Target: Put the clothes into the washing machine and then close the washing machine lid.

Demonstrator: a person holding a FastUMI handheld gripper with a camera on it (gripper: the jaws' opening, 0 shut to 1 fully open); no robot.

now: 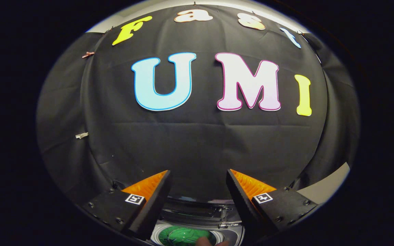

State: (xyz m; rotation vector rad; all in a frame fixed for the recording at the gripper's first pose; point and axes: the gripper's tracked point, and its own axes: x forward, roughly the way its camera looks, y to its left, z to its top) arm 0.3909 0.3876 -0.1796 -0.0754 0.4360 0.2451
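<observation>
Fingers (156, 191) of the gripper (198, 177) stand wide apart in the gripper view, released, with nothing between them. We see each one carrying a ribbed pad on its inner face and a small square marker on its upper surface. They point up and forward at the booth's black cloth wall (200, 143), which hangs in soft creases behind them; a couple of small clips (81, 135) pin the cloth along its left side.

Below and between the fingers we look down onto the washing machine (197, 222). Its lid (197, 205) is open, raised at the back edge of the machine as a dark, glossy panel just beyond the fingertips. Nearer to us the round drum opening (186, 235) shows a pale rim, and inside it lies something green (183, 235). We cannot tell whether that green is clothing or the drum's own lining. At the front edge of the opening a fingertip (204, 242) of a person shows, blurred and small.
</observation>
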